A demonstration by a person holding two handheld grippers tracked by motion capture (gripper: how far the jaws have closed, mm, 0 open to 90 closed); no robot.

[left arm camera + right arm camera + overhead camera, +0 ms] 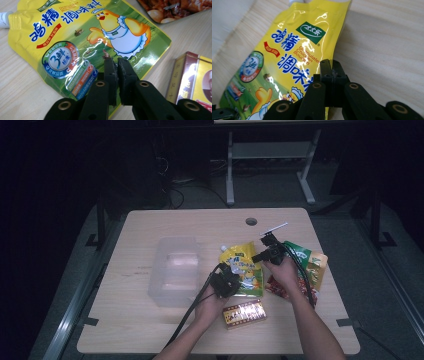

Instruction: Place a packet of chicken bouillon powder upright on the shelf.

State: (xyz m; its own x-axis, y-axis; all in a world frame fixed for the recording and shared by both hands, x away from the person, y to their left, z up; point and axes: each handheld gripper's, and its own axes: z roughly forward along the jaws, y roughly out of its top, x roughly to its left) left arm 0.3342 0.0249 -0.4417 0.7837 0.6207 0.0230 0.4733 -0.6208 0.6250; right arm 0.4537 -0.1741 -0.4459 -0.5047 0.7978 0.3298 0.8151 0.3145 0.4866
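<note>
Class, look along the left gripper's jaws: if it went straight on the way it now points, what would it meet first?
Most likely the yellow chicken bouillon pouch: the left gripper hangs just over its lower part, jaws nearly closed. Contact cannot be judged.

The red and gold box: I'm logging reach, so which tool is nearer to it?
Left. The left tool sits just above the red and gold box, over the yellow pouch. The right tool is farther off, at the pouch's upper right edge.

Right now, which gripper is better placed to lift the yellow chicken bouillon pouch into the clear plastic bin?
Probably the left gripper: it sits at the yellow pouch on the side facing the clear bin. The right gripper is at the pouch's far edge, away from the bin.
</note>
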